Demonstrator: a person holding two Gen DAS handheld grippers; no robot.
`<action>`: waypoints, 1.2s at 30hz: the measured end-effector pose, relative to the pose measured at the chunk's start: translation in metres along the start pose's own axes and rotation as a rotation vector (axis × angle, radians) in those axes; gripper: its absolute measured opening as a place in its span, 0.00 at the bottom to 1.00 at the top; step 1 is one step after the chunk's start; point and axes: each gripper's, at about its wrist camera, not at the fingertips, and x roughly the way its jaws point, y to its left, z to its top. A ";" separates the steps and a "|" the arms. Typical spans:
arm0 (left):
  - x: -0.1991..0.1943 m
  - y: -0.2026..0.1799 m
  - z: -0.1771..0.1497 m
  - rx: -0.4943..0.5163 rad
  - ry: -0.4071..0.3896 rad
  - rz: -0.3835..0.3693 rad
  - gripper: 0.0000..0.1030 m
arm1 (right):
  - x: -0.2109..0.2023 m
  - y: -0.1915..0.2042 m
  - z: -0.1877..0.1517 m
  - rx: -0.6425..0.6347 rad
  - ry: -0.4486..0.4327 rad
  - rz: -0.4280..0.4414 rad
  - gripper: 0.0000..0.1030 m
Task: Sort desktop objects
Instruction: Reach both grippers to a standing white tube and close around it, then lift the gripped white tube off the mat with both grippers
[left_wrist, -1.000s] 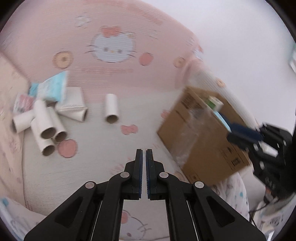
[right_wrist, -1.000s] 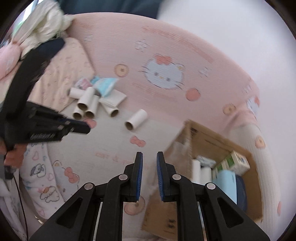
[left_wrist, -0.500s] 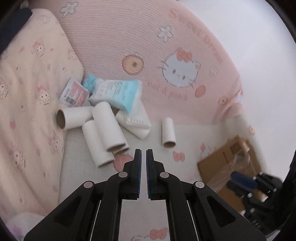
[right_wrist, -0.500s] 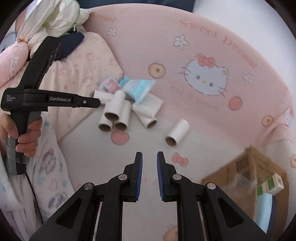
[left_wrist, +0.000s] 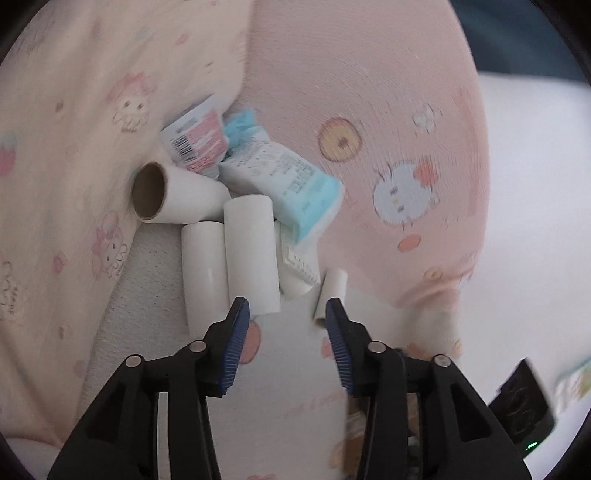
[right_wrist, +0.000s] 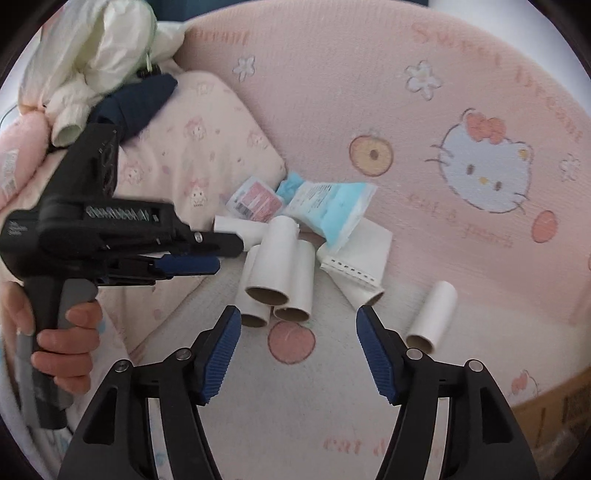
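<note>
Nearest the lens, the right tool (right_wrist: 298, 319) stands spread with nothing between its blue pads; its jaws have just been opening. The left tool (left_wrist: 287, 310) is likewise spread and empty, its jaws also just opened, and in the right wrist view it reaches in from the left, held in the person's hand (right_wrist: 64, 347).

Just beyond both tools, on the pale printed bed cover (right_wrist: 295, 398), lies a cluster of cardboard tubes (right_wrist: 275, 269) stacked side by side and touching, open ends toward the right camera. One single tube (right_wrist: 432, 314) lies apart to the right. These tubes look very light, stiff along their length yet easy to crush, so a gentle pinch across the middle of the barrel, or one jaw inside an open end, seems the safest hold. The top tube will probably roll if nudged.

Behind the tubes rest a folded white paper piece (right_wrist: 364, 258), a soft blue tissue pack (right_wrist: 332, 210) and a small pink-labelled packet (right_wrist: 256, 199); all seem limp and light, best taken by an edge. Farther back rises the pink cushioned wall (right_wrist: 424, 122). At the far right edge a brown box corner (right_wrist: 554, 406) shows, though blur makes its contents unreadable.
</note>
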 end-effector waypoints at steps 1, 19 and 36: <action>0.001 0.003 0.002 -0.020 -0.005 0.001 0.47 | 0.005 -0.001 0.001 0.007 0.009 0.003 0.61; 0.038 0.016 0.015 -0.089 0.011 0.016 0.47 | 0.076 -0.019 0.024 0.256 0.055 0.170 0.62; 0.054 0.020 0.008 -0.077 0.057 0.096 0.32 | 0.113 -0.015 0.020 0.245 0.143 0.259 0.40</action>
